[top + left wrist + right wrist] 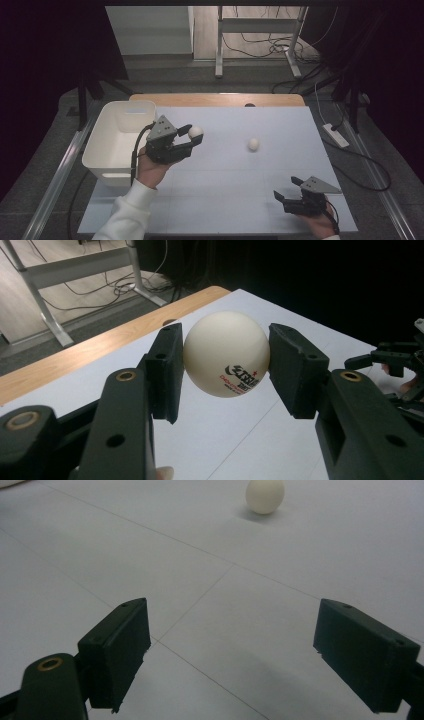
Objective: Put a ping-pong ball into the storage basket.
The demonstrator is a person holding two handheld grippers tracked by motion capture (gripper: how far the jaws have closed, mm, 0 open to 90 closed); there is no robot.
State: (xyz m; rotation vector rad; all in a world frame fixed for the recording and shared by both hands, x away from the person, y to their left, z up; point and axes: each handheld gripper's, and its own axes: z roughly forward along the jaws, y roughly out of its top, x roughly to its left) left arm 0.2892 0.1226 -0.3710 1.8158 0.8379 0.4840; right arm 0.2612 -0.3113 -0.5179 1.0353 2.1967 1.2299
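1. The left claw (192, 139) is closed on a white ping-pong ball (195, 132); in the left gripper view the ball (226, 354) is seen pinched between both pads, printed logo facing the camera, lifted clear of the bench (225, 200).
2. The held ball is located just right of the white bin (102, 145), which stands at the bench's left edge. Dropping it in there is judged to be the step in hand.
3. The grip is to be kept steady during the carry: the ball is smooth and round, and is likely to pop out if the squeeze is eased early.
4. The claw is best brought over the bin's open middle, not its rim, and lowered before release, so a bounce out is avoided.
5. The trailing cable should be kept off the bin wall.
6. The right claw (287, 196) is parked low at the bench's near right, jaws spread wide, nothing held; this is confirmed in the right gripper view, pads (120, 645) well apart.
7. A second ball (253, 144) is left lying on the bench mid-right, ahead of the right claw (264, 496). It is judged next for pickup.
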